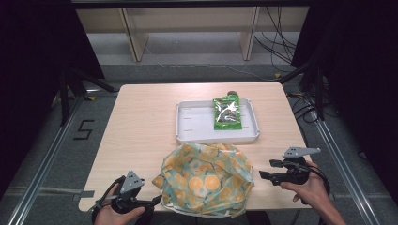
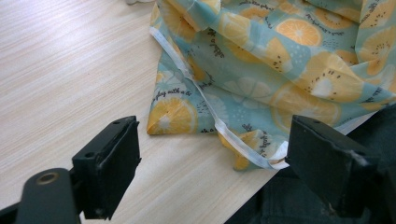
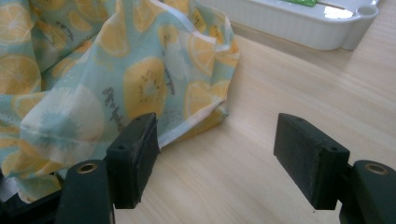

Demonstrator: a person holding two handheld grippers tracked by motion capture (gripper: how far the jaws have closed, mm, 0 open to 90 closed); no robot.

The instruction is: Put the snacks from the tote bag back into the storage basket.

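Observation:
A crumpled cloth bag (image 1: pixel 205 178) printed with orange and kiwi slices on pale blue lies at the table's near edge, partly hanging over it. My left gripper (image 1: pixel 155 202) stands open at the bag's near left corner (image 2: pixel 170 116), its jaws either side of the white-taped hem (image 2: pixel 243 147) without touching it. My right gripper (image 1: pixel 266 169) is open just right of the bag (image 3: pixel 116 70), with bare table between its jaws. A green snack packet (image 1: pixel 226 112) lies in the white tray (image 1: pixel 197 131) behind the bag.
The tray's front wall (image 3: pixel 299 25) sits a short way beyond the bag. Light wooden table (image 1: pixel 141 126) stretches to the left of the tray and bag. Cables lie on the floor at the back right.

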